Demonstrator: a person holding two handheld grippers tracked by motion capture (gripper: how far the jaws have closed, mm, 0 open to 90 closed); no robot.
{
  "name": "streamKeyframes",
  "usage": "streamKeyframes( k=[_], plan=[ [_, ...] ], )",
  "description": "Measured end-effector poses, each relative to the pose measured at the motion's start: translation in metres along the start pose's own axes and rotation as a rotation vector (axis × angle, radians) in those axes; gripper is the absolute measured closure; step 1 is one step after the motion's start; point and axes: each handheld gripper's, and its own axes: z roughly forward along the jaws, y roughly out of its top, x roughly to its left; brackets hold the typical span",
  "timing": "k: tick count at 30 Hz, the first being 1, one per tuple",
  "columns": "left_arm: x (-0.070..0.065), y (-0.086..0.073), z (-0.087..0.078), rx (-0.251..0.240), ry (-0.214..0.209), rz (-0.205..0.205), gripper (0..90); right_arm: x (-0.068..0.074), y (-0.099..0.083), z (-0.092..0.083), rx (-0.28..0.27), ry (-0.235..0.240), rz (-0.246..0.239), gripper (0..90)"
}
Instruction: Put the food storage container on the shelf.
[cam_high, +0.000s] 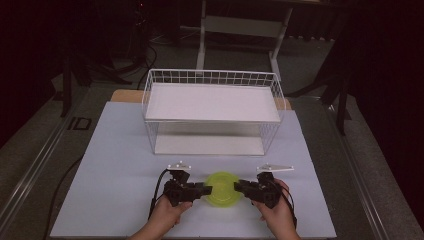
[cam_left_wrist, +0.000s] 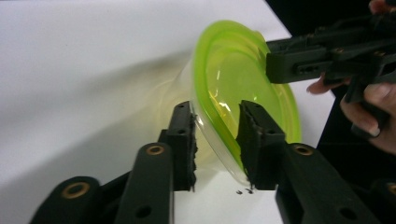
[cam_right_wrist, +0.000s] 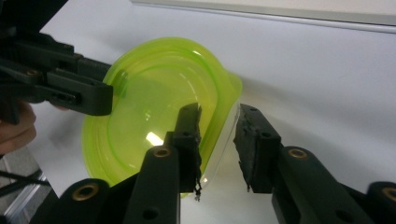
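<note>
Green bowl (cam_high: 223, 188) caught between two tools, front of the desk (cam_high: 115, 165).

Sitting near the front edge, well short of the wire shelf rack (cam_high: 212, 107) behind it. Left tool (cam_high: 206, 190) straddling the rim on one side, one jaw inside the bowl and one outside, not fully pinched yet by the look of the left gripper view, maybe just touching. Right tool (cam_high: 239, 187) doing the same on the opposite rim, jaws parted with the wall in the gap. Probably a two-sided hold so the flimsy plastic lifts level instead of tipping. Bowl looks slightly tilted up already in the gripper views, hard to say for sure. Looks empty too.
</note>
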Motion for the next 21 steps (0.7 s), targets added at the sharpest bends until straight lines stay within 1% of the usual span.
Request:
streamKeyframes(
  k=[1,3,4,5,6,7,8,9,11,14,16,19,20,21],
  plan=[
    [0.000,-0.001,-0.001,-0.012,-0.007,-0.009,68.9,0.000,0.000,0.000,0.000,0.000,0.000,72.9],
    [0.000,-0.002,-0.004,-0.018,-0.018,-0.019,73.9,0.004,0.000,-0.003,-0.017,0.002,0.009,76.4],
    [-0.001,-0.003,-0.006,-0.023,-0.015,-0.010,73.9,0.004,0.000,-0.003,-0.017,0.002,0.009,76.4],
    [-0.002,-0.004,-0.007,-0.024,-0.016,-0.010,75.2,0.005,0.000,-0.005,-0.024,0.003,0.014,77.6],
    [-0.004,-0.004,-0.009,-0.038,-0.009,-0.016,77.5,0.007,0.001,-0.007,-0.036,0.003,0.014,79.0],
    [-0.004,-0.004,-0.011,-0.046,0.007,-0.009,80.1,0.008,0.002,-0.008,-0.040,-0.002,0.006,79.2],
    [-0.004,-0.002,-0.013,-0.052,0.002,-0.014,81.5,0.011,0.002,-0.009,-0.037,-0.005,-0.015,79.2],
    [-0.004,0.000,-0.015,-0.051,0.002,0.002,82.2,0.016,0.002,-0.010,-0.038,-0.025,-0.037,79.7],
    [-0.005,0.001,-0.016,-0.051,0.005,0.006,82.3,0.016,0.002,-0.010,-0.041,-0.022,-0.036,79.7],
    [-0.007,0.005,-0.018,-0.050,0.010,0.012,82.4,0.018,0.004,-0.012,-0.054,-0.032,-0.045,79.7],
    [-0.008,0.008,-0.021,-0.053,0.004,0.003,82.5,0.019,0.006,-0.013,-0.060,-0.034,-0.050,79.7],
    [-0.011,0.015,-0.026,-0.070,0.002,0.010,82.4,0.022,0.011,-0.018,-0.082,-0.036,-0.061,79.8],
    [-0.013,0.017,-0.028,-0.077,-0.002,0.010,82.5,0.025,0.017,-0.023,-0.103,-0.032,-0.063,79.7],
    [-0.015,0.020,-0.031,-0.085,-0.004,0.012,82.5,0.025,0.017,-0.023,-0.103,-0.032,-0.063,79.7]
  ],
)
